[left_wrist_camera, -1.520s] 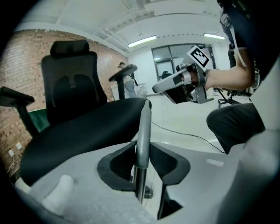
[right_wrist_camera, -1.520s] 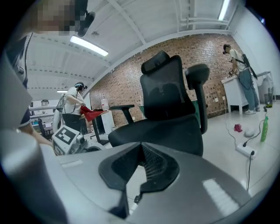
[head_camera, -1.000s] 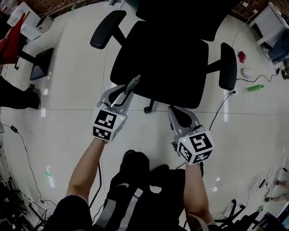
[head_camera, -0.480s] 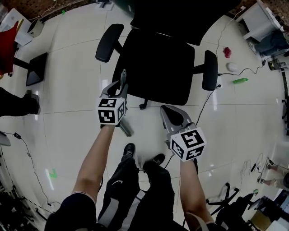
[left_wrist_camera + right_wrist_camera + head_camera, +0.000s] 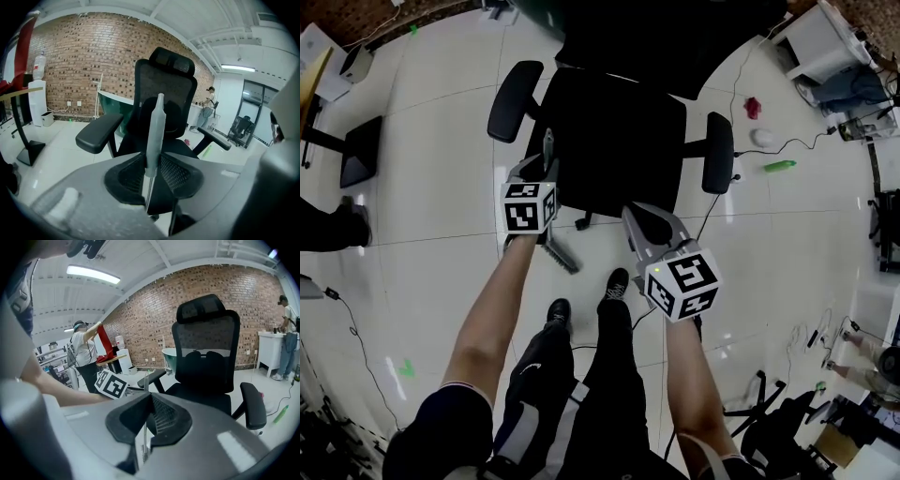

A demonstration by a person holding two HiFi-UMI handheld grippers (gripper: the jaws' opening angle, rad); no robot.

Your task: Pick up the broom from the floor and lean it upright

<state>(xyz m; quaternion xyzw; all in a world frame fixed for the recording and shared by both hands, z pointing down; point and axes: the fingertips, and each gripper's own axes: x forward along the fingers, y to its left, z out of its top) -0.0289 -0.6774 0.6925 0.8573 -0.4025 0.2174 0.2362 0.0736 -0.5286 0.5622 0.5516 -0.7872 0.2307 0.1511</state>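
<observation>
We hold the broom almost upright in our left gripper, the jaws clamped on its pale handle a little below the tapered top end. In the head view the handle slants down past that gripper toward the tiled floor, at the front left corner of the black office chair. We cannot tell whether its lower end touches the floor. Our right gripper hangs near the seat's front edge, jaws together on nothing.

No legible text, label, brand or number anywhere.
</observation>
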